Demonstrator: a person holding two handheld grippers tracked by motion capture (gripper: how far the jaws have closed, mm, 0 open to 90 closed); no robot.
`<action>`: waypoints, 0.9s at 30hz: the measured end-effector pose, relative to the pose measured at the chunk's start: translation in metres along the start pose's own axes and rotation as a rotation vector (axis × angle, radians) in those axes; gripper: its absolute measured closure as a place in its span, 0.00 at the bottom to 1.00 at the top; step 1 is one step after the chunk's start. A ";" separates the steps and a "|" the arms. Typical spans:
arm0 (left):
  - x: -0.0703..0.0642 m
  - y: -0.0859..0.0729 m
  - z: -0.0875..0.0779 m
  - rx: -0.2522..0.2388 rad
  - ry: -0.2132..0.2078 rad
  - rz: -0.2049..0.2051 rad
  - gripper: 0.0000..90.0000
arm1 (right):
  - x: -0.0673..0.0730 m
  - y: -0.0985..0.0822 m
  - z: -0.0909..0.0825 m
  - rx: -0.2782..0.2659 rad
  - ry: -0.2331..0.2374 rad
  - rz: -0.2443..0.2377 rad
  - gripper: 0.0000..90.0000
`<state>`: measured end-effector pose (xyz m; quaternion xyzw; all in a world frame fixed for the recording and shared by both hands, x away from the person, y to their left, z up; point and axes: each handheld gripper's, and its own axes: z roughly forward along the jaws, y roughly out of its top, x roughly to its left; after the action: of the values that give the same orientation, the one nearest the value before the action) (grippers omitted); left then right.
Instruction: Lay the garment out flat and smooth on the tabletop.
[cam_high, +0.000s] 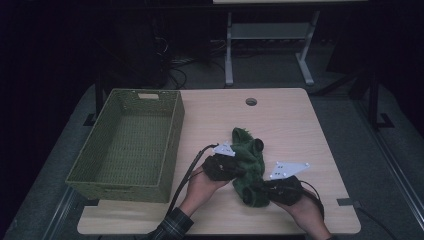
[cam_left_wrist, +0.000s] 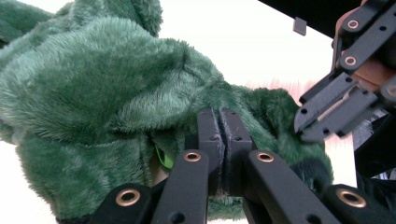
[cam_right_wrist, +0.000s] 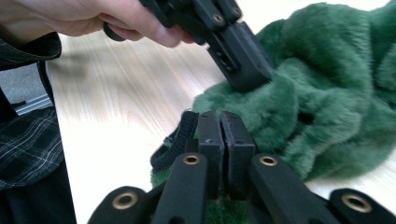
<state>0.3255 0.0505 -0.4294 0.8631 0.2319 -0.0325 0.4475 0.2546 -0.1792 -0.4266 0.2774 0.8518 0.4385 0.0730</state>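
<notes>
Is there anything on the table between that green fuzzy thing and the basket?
Nothing visible. Bare table lies between the green plush and the basket. Both tongs, left and right, are shut on the plush.

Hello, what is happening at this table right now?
A person holds a gripper in each hand and works on a green fuzzy garment that lies crumpled on the wooden table. The left gripper is shut on a fold of the fabric, and the right gripper is shut at the garment's edge, near its black ribbed trim. A green woven basket stands at the left of the table, with nothing in it.
</notes>
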 end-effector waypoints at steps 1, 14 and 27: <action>0.000 0.000 -0.003 0.004 0.004 0.004 0.98 | -0.001 -0.001 -0.003 -0.001 -0.010 0.000 0.98; 0.004 -0.025 -0.027 0.065 0.085 -0.007 0.97 | -0.041 -0.045 -0.046 -0.009 -0.147 0.120 0.99; -0.007 -0.024 -0.048 0.009 0.109 -0.013 0.86 | -0.059 -0.072 -0.070 0.019 -0.256 0.195 0.87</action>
<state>0.3018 0.0973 -0.4174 0.8640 0.2614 0.0108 0.4302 0.2493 -0.2933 -0.4478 0.4132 0.8086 0.3963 0.1355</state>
